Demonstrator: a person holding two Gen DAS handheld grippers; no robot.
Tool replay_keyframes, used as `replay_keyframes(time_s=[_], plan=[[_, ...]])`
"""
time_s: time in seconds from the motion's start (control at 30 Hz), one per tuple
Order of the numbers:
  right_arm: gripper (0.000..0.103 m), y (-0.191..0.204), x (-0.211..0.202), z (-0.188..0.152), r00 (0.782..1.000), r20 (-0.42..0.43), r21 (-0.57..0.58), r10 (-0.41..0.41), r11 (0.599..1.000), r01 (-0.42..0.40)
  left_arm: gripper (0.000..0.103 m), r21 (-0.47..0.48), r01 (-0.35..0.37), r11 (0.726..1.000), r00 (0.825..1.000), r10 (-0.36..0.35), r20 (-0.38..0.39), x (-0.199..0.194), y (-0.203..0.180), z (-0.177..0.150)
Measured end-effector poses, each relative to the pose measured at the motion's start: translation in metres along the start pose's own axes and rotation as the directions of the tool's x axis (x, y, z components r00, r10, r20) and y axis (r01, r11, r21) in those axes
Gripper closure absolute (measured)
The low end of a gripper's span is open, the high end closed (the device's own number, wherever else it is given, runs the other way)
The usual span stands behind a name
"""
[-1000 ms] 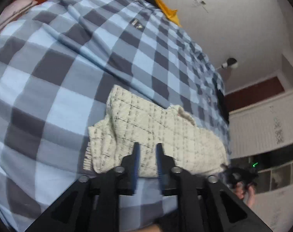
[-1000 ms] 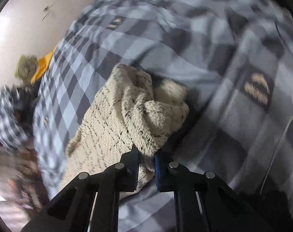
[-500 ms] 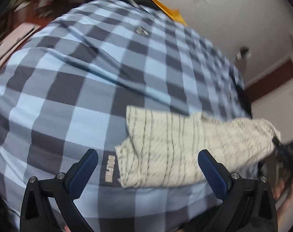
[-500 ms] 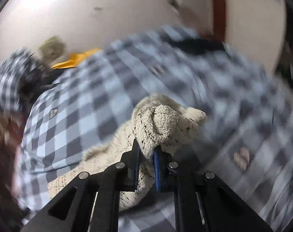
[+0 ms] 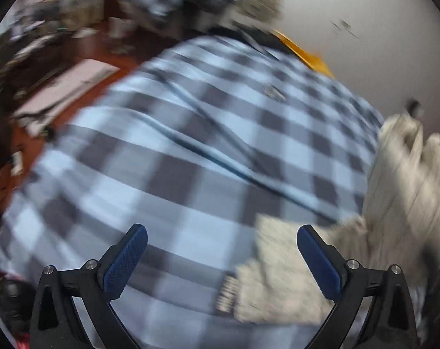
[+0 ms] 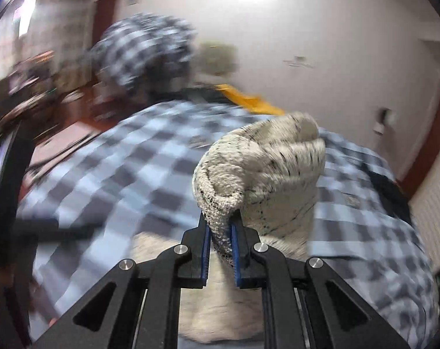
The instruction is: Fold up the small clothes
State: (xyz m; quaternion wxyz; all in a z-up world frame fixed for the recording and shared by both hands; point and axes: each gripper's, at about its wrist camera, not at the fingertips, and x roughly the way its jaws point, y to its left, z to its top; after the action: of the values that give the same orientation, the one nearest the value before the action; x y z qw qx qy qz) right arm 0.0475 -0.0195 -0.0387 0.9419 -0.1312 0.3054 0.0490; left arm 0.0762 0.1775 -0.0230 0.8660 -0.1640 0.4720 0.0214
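Observation:
A cream knitted garment with thin dark lines (image 6: 266, 174) is pinched between the pads of my right gripper (image 6: 221, 235), which is shut on it and holds one end up above the bed. The rest of the garment hangs down to the checked bedcover (image 6: 126, 174). In the left wrist view the garment (image 5: 400, 192) rises at the right edge, with its lower end (image 5: 278, 279) lying on the bedcover (image 5: 190, 151). My left gripper (image 5: 220, 261) is open and empty, jaws wide apart, just left of that lower end. Both views are blurred by motion.
The blue-grey checked cover spans the bed. A yellow cloth (image 6: 249, 101) and a checked bundle (image 6: 144, 46) sit at the bed's far end by the wall. A wooden floor with clutter (image 5: 54, 67) lies to the left. A person's dark sleeve (image 6: 13, 203) is at the left.
My left gripper has let go of the garment, opened wide and swung left. My right gripper has lifted its end of the garment up off the bed.

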Motion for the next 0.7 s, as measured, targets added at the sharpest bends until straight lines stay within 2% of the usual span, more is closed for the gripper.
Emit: replay_keyframes(time_s=[0.07, 0.13, 0.17, 0.23, 0.27, 0.33, 0.43, 0.5, 0.57, 0.63, 0.67, 0.7], plan=[[0.093, 0.020, 0.008, -0.011, 0.998, -0.023, -0.041, 0.061, 0.997, -0.062, 0.000, -0.030, -0.041, 0.999, 0.998, 0.042, 0.046, -0.013, 0.018, 0.008], [0.093, 0.045, 0.026, -0.032, 0.987, -0.090, -0.091, 0.132, 0.986, -0.141, 0.000, -0.035, -0.030, 0.999, 0.996, 0.033, 0.086, -0.022, 0.024, 0.011], [0.093, 0.051, 0.032, -0.038, 0.981, -0.118, -0.097, 0.157, 0.981, -0.168, 0.000, -0.032, 0.005, 0.999, 0.995, -0.001, 0.104, -0.026, 0.024, 0.012], [0.093, 0.063, 0.053, -0.058, 0.952, -0.208, -0.091, 0.224, 0.965, -0.246, 0.000, -0.028, 0.113, 0.993, 0.989, -0.110, 0.103, -0.027, 0.021, 0.012], [0.092, 0.064, 0.068, -0.071, 0.931, -0.254, -0.069, 0.260, 0.956, -0.286, 0.000, -0.031, 0.177, 0.984, 0.981, -0.174, 0.082, -0.023, 0.019, 0.012], [0.091, 0.058, 0.079, -0.083, 0.900, -0.301, -0.045, 0.317, 0.937, -0.345, 0.000, -0.048, 0.230, 0.972, 0.973, -0.228, 0.043, -0.015, 0.012, 0.011], [0.090, 0.029, 0.064, -0.081, 0.859, -0.289, 0.053, 0.423, 0.903, -0.427, 0.000, -0.004, 0.233, 0.973, 0.972, -0.232, 0.047, -0.010, -0.006, 0.010], [0.090, -0.009, 0.045, -0.070, 0.816, -0.257, 0.190, 0.517, 0.855, -0.482, 0.000, 0.045, 0.231, 0.972, 0.970, -0.233, 0.062, -0.012, -0.022, 0.007], [0.089, -0.043, 0.030, -0.063, 0.784, -0.230, 0.279, 0.576, 0.811, -0.514, 0.000, 0.114, 0.248, 0.962, 0.964, -0.257, 0.071, -0.013, -0.046, 0.000], [0.086, -0.079, 0.015, -0.059, 0.788, -0.192, 0.314, 0.585, 0.797, -0.515, 0.000, 0.173, 0.296, 0.940, 0.947, -0.312, 0.077, -0.017, -0.069, -0.006], [0.073, -0.093, 0.013, -0.059, 0.795, -0.175, 0.325, 0.581, 0.796, -0.510, 0.000, 0.190, 0.338, 0.922, 0.930, -0.358, 0.079, -0.022, -0.080, -0.009], [0.059, -0.108, 0.016, -0.062, 0.783, -0.156, 0.363, 0.602, 0.773, -0.521, 0.000, 0.193, 0.377, 0.906, 0.914, -0.398, 0.082, -0.027, -0.088, -0.010]])
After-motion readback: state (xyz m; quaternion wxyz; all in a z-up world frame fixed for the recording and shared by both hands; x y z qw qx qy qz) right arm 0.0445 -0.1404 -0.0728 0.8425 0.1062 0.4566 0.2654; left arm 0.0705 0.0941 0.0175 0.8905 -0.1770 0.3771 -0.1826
